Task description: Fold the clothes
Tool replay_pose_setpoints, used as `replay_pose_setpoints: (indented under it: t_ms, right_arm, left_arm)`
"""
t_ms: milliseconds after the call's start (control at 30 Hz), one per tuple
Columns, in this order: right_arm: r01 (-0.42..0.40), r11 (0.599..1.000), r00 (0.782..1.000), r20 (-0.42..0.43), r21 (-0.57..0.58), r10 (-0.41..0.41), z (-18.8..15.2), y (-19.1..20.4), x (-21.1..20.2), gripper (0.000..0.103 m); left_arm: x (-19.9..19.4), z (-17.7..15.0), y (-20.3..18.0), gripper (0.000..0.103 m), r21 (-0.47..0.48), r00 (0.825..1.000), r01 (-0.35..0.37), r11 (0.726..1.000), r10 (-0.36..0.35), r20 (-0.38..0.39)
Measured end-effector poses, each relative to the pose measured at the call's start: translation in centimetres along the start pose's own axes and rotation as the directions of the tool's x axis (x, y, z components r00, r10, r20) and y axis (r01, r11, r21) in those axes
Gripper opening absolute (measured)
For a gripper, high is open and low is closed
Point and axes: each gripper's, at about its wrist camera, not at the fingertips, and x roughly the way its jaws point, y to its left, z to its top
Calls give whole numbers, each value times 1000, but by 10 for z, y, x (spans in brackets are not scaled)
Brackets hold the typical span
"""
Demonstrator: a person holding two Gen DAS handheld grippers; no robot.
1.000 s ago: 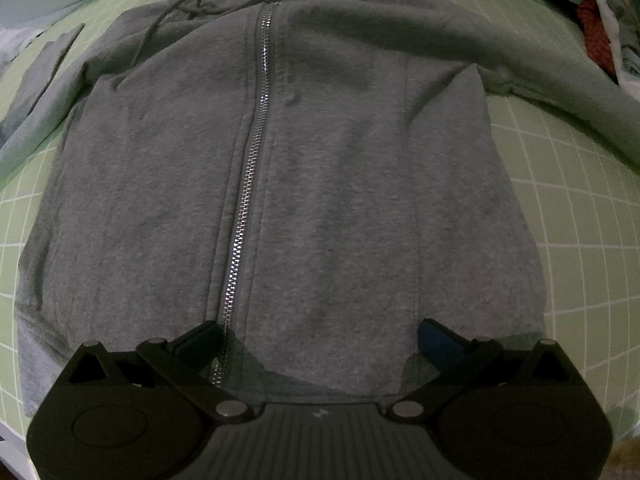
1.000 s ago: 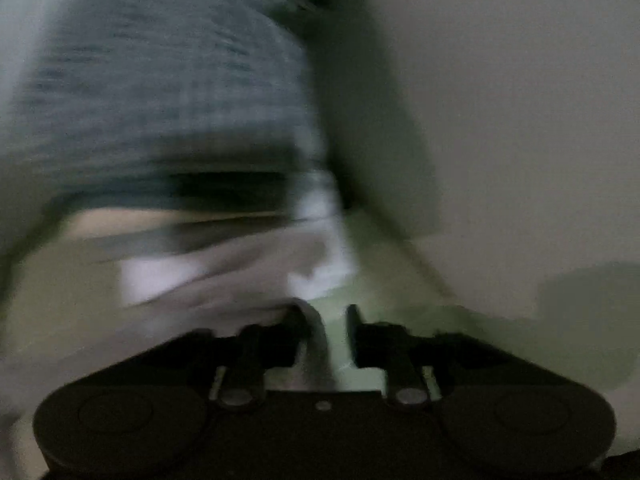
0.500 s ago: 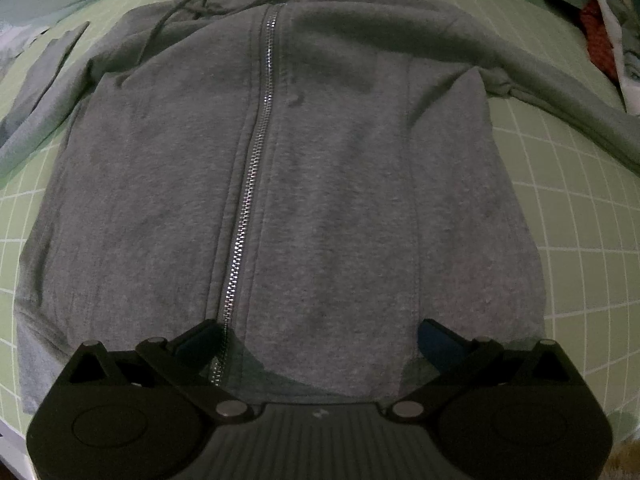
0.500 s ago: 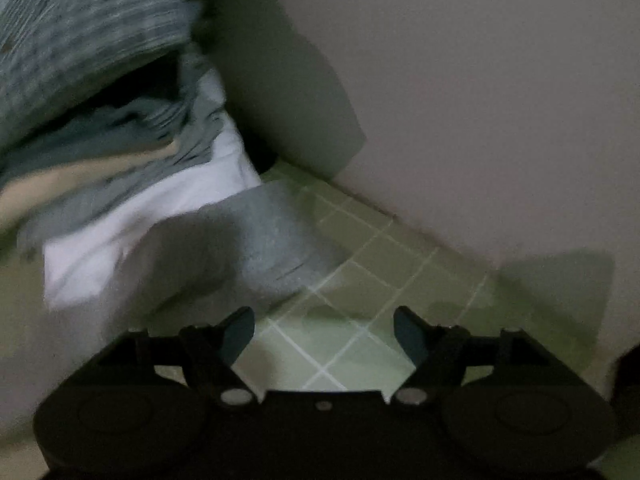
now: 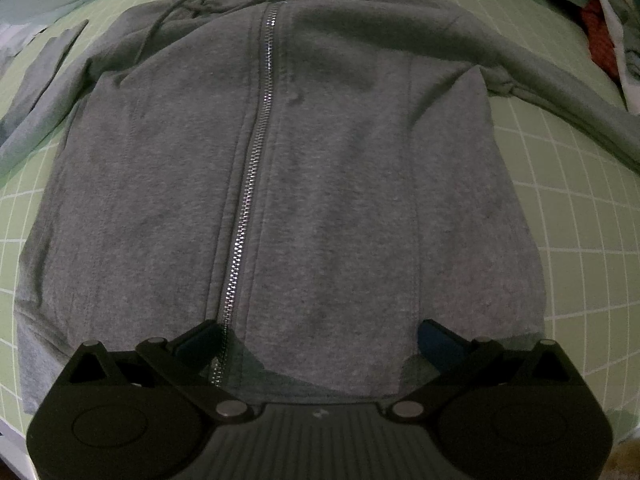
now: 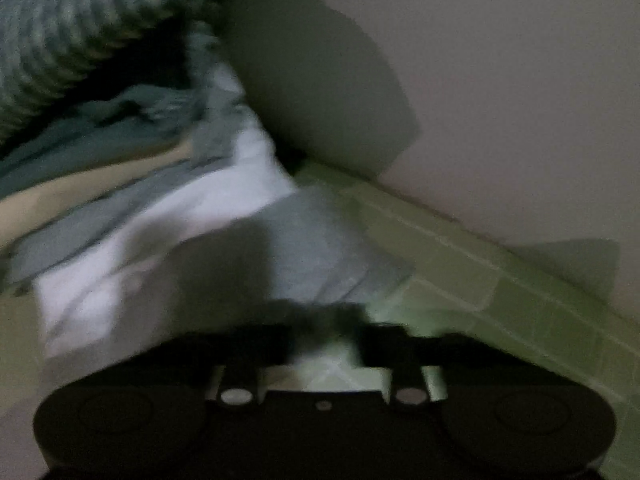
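Observation:
A grey zip hoodie [image 5: 340,200] lies flat and face up on a green grid mat [image 5: 580,220]. Its zipper [image 5: 256,160] is closed and its sleeves spread out to both sides. My left gripper [image 5: 318,340] is open wide over the bottom hem, with nothing between its fingers. In the blurred right wrist view, my right gripper [image 6: 328,344] is at the end of a grey sleeve cuff [image 6: 320,248]. Its fingers stand fairly close together with a strip of mat showing between them. Blur hides whether they hold the cuff.
A pile of folded clothes [image 6: 140,220], white, blue and beige, lies left of the cuff under a plaid fabric [image 6: 80,28]. A pale wall [image 6: 480,100] borders the mat edge [image 6: 460,280]. Red and white garments [image 5: 600,40] lie at the far right.
The right gripper was nearly shut on grey cloth, then opened wide, and its fingers now stand closer together again near the cuff. The left gripper has barely moved and stays open.

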Motion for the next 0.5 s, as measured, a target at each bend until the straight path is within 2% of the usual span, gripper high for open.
replay_pose_setpoints:
  t_ms: [100,333,433,500]
  right_arm:
    - [26,999,999,27,-28,-25,1,-5,-20,7]
    - [39,999,991,130,11,-40,-3,-41,-105,6]
    - [76,997,990,121,-20,-73,-17,-50,-119,6]
    - [95,995,993,78,-20,-93,-31,-58,-117,6]
  left_arm:
    - [0,-3,0,103,2,1000,0,1000,0,5]
    - [-1,-8,0,103,4,1000,1,1000,-1,11]
    - [-3,-10,4,103,-3,1000,8,1000,-8,15]
    - [-4,-12,7,103,-14,1000,20,1000,-20,21]
